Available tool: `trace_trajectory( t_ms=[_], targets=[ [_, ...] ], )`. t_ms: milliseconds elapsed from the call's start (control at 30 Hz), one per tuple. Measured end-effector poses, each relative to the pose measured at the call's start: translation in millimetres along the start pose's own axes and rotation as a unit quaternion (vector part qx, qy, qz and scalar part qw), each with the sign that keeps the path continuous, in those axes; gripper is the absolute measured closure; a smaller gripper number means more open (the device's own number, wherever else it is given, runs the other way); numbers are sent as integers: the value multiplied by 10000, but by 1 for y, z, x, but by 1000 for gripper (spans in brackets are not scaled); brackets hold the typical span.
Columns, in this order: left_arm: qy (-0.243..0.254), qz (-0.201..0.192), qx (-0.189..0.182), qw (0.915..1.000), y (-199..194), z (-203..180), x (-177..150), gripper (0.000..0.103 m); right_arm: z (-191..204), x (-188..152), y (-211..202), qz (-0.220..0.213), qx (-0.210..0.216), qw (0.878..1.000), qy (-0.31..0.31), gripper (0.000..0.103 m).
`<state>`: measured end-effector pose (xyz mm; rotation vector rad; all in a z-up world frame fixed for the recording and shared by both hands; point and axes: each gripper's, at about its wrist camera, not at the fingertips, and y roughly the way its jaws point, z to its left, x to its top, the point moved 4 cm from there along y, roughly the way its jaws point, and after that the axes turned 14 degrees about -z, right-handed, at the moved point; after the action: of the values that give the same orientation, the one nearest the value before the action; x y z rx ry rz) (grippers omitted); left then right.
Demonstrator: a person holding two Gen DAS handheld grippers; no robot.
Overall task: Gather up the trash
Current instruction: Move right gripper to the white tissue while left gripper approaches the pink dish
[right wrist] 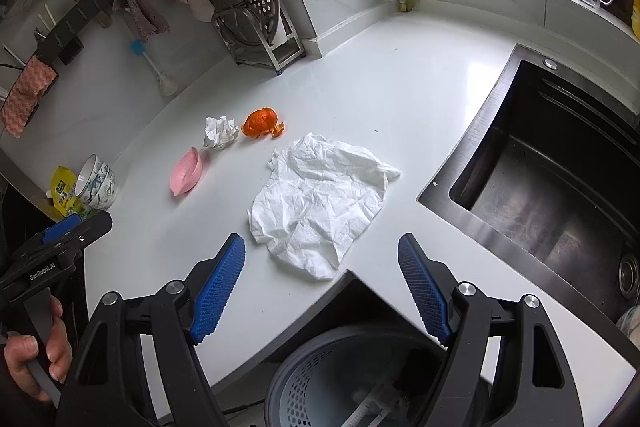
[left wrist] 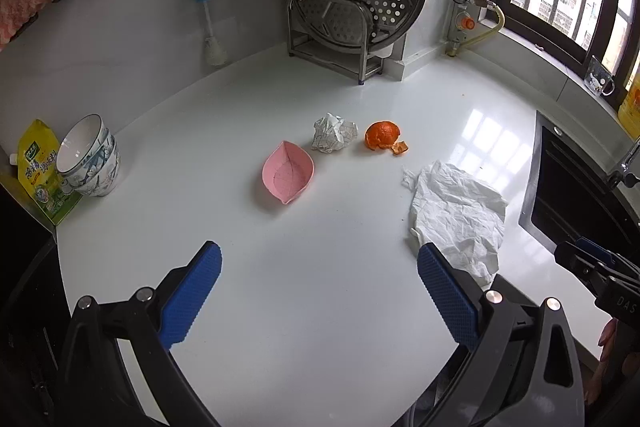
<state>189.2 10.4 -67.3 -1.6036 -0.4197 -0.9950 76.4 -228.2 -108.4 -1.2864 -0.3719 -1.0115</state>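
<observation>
White counter point(left wrist: 320, 287), three bits of trash on it. Orange peel point(left wrist: 382, 135): bright orange, curled into a dome, a small torn scrap touching its right side, sits just above centre of the left wrist view. Crumpled paper ball point(left wrist: 334, 133): white with thin dark lines, tightly wadded, just left of the peel, not touching. Big tissue point(left wrist: 460, 211): white, wrinkled, spread mostly flat with ragged edges, right of centre in the left wrist view; in the right wrist view it lies mid-frame point(right wrist: 320, 203), below and right of the peel point(right wrist: 262, 123) and paper ball point(right wrist: 219, 133).

Pink leaf-shaped dish point(left wrist: 288, 173) sits empty, lower left of the paper ball. Stacked bowls point(left wrist: 90, 157) at far left, yellow pouch point(left wrist: 40, 171) beside them. Black sink point(right wrist: 552, 187) fills the right of the right wrist view. Grey perforated bin point(right wrist: 340, 379) shows at bottom centre there, below the counter edge.

Left gripper point(left wrist: 318, 267): blue pads spread wide, nothing between them, bare counter under it; right pad overlaps the tissue's lower edge in view, contact unclear. Right gripper point(right wrist: 322, 259): jaws apart, empty, tissue's lower edge seen between the tips. A hand point(right wrist: 36, 359) holds the left gripper's handle at lower left.
</observation>
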Motion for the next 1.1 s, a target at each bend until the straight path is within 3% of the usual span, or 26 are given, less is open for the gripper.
trace_trajectory(
  t_ms=[300,633,1100],
  targets=[
    [112,164,-216,9996,65,13,9,6,13,10,45,101,-179,9998,-5,27],
    [56,340,-114,9993,129,40,15,6,25,10,94,238,-344,9991,1,27],
    [-100,400,-144,9990,166,56,7,6,19,-9,152,699,-887,9929,-368,27]
  ],
)
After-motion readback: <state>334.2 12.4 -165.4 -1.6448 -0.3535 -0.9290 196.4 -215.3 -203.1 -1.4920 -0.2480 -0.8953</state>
